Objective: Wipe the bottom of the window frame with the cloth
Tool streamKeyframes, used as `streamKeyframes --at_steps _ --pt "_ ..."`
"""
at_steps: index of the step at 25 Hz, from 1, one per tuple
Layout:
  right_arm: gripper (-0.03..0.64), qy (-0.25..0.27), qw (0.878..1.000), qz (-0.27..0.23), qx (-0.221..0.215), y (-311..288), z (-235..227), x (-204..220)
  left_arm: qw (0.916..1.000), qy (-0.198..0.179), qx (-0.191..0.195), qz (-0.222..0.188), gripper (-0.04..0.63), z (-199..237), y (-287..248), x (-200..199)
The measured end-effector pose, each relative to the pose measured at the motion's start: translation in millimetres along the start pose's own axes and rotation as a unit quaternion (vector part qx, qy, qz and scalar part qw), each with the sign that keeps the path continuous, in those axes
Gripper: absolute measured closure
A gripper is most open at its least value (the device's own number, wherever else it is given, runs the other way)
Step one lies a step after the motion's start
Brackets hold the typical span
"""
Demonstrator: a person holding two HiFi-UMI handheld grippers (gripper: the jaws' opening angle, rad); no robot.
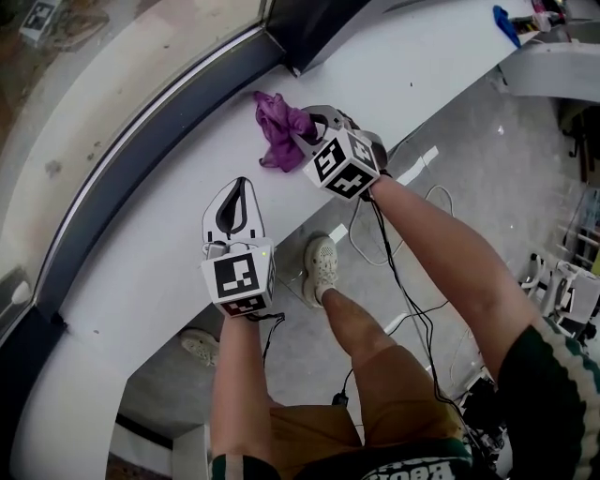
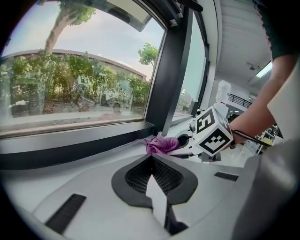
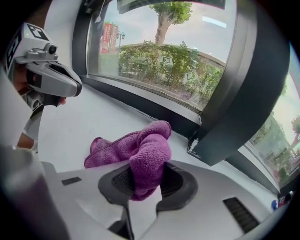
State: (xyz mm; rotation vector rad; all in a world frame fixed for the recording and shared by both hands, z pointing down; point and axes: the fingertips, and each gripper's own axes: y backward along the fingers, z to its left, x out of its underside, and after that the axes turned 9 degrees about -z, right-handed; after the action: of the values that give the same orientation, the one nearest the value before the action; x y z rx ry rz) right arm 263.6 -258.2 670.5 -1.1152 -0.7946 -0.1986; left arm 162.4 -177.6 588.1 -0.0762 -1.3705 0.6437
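Note:
The purple cloth (image 1: 279, 127) lies bunched on the white sill (image 1: 159, 272), close to the dark bottom strip of the window frame (image 1: 141, 155). My right gripper (image 1: 304, 133) is shut on the cloth's near fold; in the right gripper view the cloth (image 3: 143, 152) fills the jaws and trails left over the sill toward the frame strip (image 3: 140, 101). My left gripper (image 1: 240, 185) rests on the sill further left, shut with nothing in it. In the left gripper view, the left gripper (image 2: 152, 161) points at the cloth (image 2: 161, 144) and the right gripper (image 2: 182, 142) beside it.
A dark upright mullion (image 1: 305, 33) meets the frame just beyond the cloth. The sill's near edge drops to a floor with cables (image 1: 408, 253) and the person's shoes (image 1: 322, 267). A blue rag (image 1: 506, 23) lies far along the sill at top right.

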Motion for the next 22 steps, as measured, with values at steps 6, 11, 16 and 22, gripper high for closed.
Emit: streamKeyframes --at_steps 6,11,16,22 --pt "0.515 -0.013 1.0 0.009 0.02 6 -21 18 1.0 0.005 0.005 0.005 0.591 -18 -12 1" --pt "0.515 -0.022 0.999 0.014 0.019 11 -27 25 1.0 0.005 0.008 0.002 0.591 -30 -19 0" --pt "0.515 -0.032 0.999 0.01 0.018 22 -25 34 0.9999 0.005 0.014 0.007 0.591 -45 -22 2" --pt "0.515 -0.048 0.999 0.004 0.024 29 -18 40 0.9995 0.008 0.025 0.017 0.591 -54 -18 10"
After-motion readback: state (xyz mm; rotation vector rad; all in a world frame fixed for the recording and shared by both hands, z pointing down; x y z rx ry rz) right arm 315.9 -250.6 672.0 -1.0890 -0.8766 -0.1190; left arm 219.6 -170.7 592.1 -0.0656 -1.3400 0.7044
